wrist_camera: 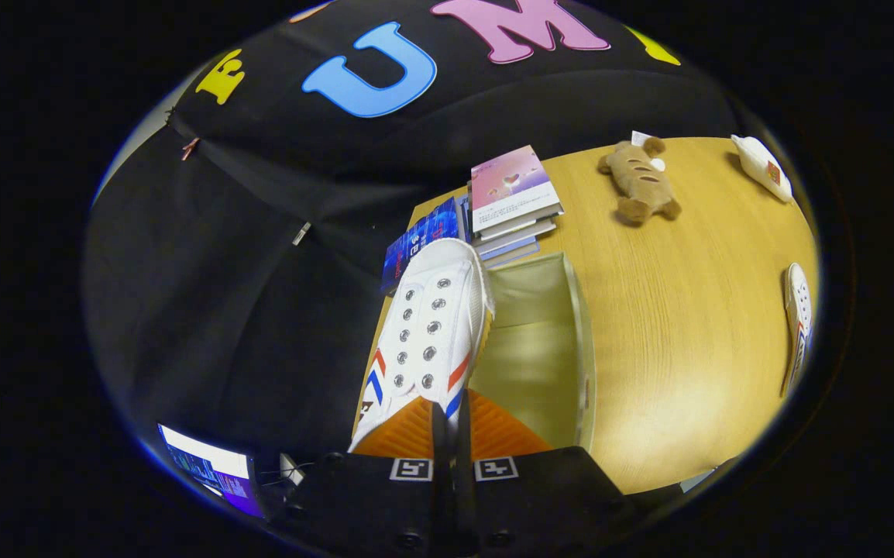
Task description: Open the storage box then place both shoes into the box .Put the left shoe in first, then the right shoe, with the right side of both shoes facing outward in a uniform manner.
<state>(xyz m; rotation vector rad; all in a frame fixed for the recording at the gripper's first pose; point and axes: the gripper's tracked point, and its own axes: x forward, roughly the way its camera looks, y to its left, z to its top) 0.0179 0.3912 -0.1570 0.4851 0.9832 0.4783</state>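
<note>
Gripper: the gripper [451, 422] has its two fingers drawn almost together, clamped on the heel edge of a shoe.
Held shoe: a white canvas lace-up shoe with red and blue stripes and metal eyelets [430, 325] runs forward from the fingers, toe pointing away, above the box's left edge.
Storage box: an open, translucent pale plastic storage box [582, 341] sits on the table just ahead of the fingers, beside and beneath the held shoe.
Table: a light wooden tabletop [672, 325] carries everything.
Second shoe: a matching white shoe with red and blue stripes [798, 322] lies on the table well apart from the box, to its right.
Books: a stack of books with a pink cover on top [510, 194] stands just beyond the box.
Toy: a brown plush bear [639, 182] lies farther off.
Packet: a small white packet [761, 167] rests near the far right corner.
</note>
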